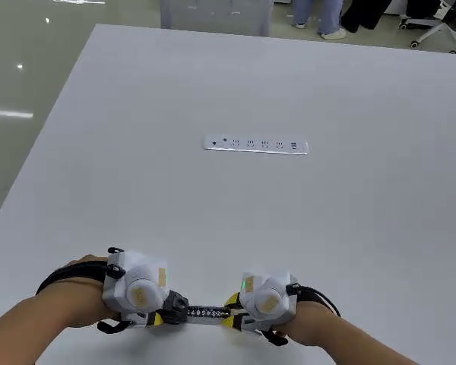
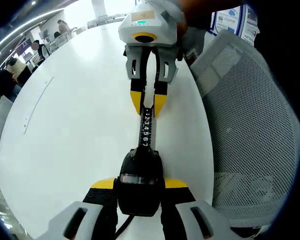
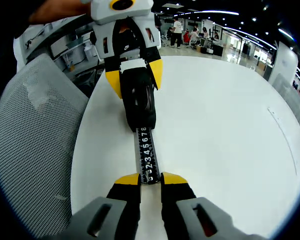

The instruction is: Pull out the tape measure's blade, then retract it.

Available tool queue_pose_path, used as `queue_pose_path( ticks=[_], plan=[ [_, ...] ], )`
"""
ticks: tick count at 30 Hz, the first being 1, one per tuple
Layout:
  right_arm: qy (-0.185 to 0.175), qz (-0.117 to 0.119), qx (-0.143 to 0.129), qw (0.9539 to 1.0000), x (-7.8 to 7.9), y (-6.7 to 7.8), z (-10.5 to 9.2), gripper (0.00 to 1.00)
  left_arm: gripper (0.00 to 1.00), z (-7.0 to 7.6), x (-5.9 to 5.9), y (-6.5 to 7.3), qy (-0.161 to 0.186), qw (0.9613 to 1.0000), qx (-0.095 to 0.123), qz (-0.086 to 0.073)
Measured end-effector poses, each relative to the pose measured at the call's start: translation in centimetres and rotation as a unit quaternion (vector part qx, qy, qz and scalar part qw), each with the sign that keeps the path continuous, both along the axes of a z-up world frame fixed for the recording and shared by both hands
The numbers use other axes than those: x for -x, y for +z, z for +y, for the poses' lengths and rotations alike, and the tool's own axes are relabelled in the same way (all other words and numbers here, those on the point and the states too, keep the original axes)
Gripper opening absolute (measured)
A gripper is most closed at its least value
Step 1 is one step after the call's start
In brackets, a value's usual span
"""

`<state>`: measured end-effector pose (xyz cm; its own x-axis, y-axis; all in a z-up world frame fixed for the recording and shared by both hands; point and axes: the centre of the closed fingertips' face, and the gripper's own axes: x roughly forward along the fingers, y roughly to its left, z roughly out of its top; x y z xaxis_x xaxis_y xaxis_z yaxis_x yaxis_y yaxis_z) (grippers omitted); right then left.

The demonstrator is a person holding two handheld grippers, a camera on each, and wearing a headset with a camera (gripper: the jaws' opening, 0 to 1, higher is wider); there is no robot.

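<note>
The white workbench (image 1: pixel 349 228) stretches away from the person, and the work sits at its near edge. There the left gripper (image 1: pixel 159 317) is closed around the tape measure's black case (image 1: pixel 176 309), held low at the bench top. The right gripper (image 1: pixel 230 312) has its jaws pinched narrow on the tip of the blade (image 1: pixel 207 312). Only a short numbered stretch of blade spans between the two grippers, which are near each other. The pull-out therefore looks barely begun, with most of it and the whole retraction yet to do. Farther out lies a white power strip (image 1: pixel 256 144), and beyond the bench's far end stand people (image 1: pixel 319 15).
</note>
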<state>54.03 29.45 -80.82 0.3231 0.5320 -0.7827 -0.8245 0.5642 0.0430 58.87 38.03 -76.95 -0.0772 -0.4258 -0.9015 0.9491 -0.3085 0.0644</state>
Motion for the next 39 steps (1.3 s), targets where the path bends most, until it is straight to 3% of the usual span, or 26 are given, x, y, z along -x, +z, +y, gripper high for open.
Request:
queue_pose_path(
  ticks=[39],
  plan=[
    [-0.009, 0.009, -0.001, 0.9999, 0.9, -0.2, -2.4, 0.13, 0.3, -0.2, 0.0, 0.0, 0.008, 1.0, 0.001, 0.002]
  ],
)
